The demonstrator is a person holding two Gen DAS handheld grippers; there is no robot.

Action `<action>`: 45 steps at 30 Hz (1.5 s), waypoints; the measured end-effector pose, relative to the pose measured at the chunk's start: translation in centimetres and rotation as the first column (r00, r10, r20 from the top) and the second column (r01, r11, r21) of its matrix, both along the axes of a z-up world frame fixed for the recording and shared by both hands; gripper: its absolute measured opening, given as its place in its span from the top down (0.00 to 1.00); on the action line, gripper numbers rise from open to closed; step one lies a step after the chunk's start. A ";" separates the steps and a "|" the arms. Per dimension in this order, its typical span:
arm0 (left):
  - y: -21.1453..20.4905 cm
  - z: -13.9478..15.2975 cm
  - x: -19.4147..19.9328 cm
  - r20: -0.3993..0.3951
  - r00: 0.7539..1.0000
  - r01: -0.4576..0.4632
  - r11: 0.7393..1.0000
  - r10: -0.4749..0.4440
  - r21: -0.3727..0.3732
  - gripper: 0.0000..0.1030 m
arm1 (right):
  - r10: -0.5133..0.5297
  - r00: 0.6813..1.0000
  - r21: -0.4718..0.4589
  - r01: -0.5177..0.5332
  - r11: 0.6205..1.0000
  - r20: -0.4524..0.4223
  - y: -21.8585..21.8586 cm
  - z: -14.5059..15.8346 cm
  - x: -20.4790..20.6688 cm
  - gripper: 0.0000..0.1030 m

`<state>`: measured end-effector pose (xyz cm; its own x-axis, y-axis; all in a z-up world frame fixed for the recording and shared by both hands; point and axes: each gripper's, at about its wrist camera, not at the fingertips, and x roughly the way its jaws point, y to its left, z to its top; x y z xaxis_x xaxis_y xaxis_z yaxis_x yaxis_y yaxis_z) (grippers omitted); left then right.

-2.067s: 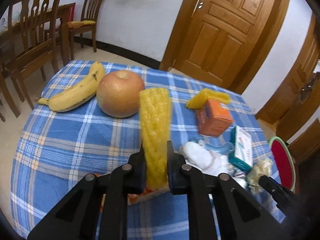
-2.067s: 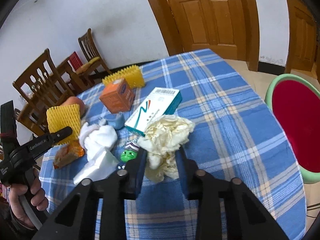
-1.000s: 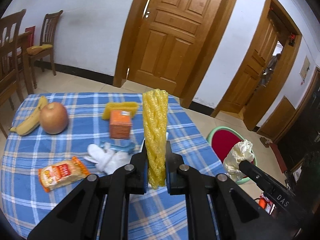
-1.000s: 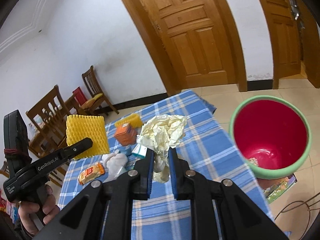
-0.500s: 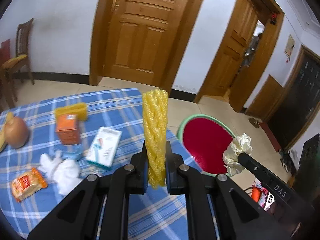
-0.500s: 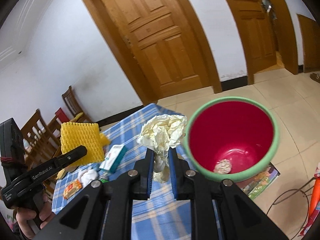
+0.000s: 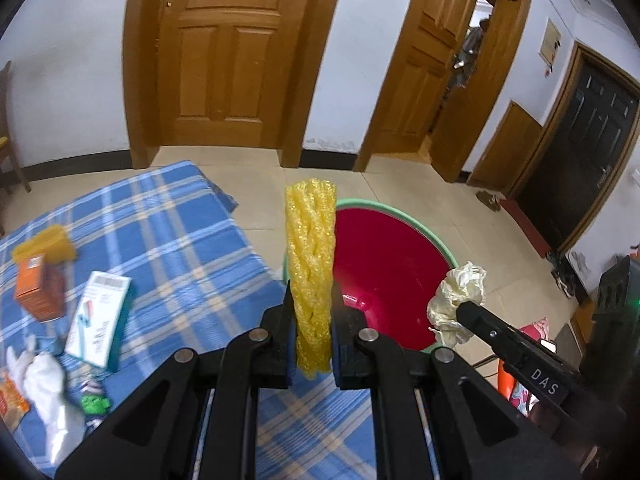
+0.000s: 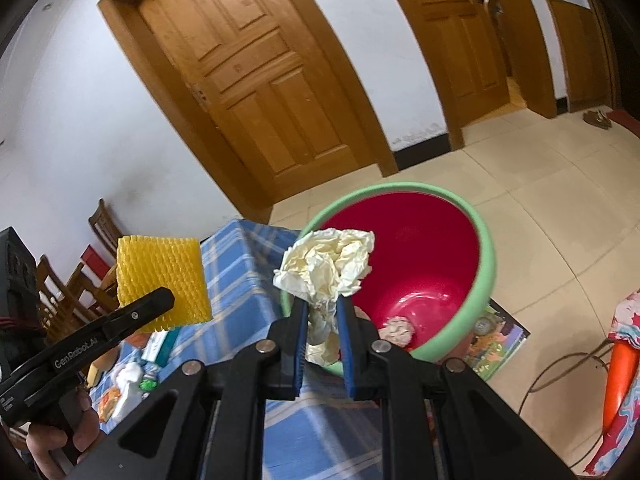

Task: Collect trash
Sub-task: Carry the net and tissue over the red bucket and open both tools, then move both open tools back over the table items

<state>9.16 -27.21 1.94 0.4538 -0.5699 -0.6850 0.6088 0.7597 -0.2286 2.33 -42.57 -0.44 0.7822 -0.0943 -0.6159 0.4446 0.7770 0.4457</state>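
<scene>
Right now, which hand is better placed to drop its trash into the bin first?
Right. Its tongs hold the paper wad at the bin's near rim, almost over the red inside. The left tongs, holding the foam net, are above the table edge.

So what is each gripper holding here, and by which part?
Left gripper clamps the yellow foam fruit net by its lower end. Right gripper pinches the crumpled paper wad by its bottom.

Probably a home dining room: panelled wooden doors (image 7: 228, 52), tiled floor (image 8: 560, 200), checked tablecloth (image 7: 168, 240), wooden chairs (image 8: 72, 292).
</scene>
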 end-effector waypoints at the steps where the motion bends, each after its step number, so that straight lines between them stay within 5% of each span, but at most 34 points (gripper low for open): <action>1: -0.6 -0.3 0.1 -0.005 1.000 0.009 1.000 -0.009 0.005 0.89 | -0.005 1.000 0.004 0.005 1.000 -0.004 -0.3 -0.2 0.0 0.84; 14: -5.1 -3.4 1.4 -0.055 0.996 0.071 0.995 -0.067 0.067 0.88 | -0.023 0.999 0.041 0.025 0.999 -0.048 -2.6 -2.5 0.7 0.79; 15: -5.3 -3.4 1.3 -0.053 0.996 0.074 0.995 -0.071 0.072 0.86 | -0.025 0.999 0.042 0.027 0.999 -0.049 -2.6 -2.5 0.8 0.79; 17: -5.5 -3.5 1.2 -0.049 0.997 0.068 0.994 -0.064 0.085 0.62 | -0.028 0.998 0.044 0.031 0.999 -0.051 -2.7 -2.5 0.8 0.72; 21: -5.4 -3.4 1.2 -0.028 0.999 0.045 0.994 -0.042 0.095 0.53 | -0.031 0.998 0.037 0.033 0.999 -0.053 -2.6 -2.4 0.8 0.60; 45: 3.5 -1.2 0.2 -0.015 0.988 -0.154 0.985 0.156 0.081 0.40 | 0.042 0.999 0.015 -0.042 0.999 -0.014 1.9 0.2 0.3 0.25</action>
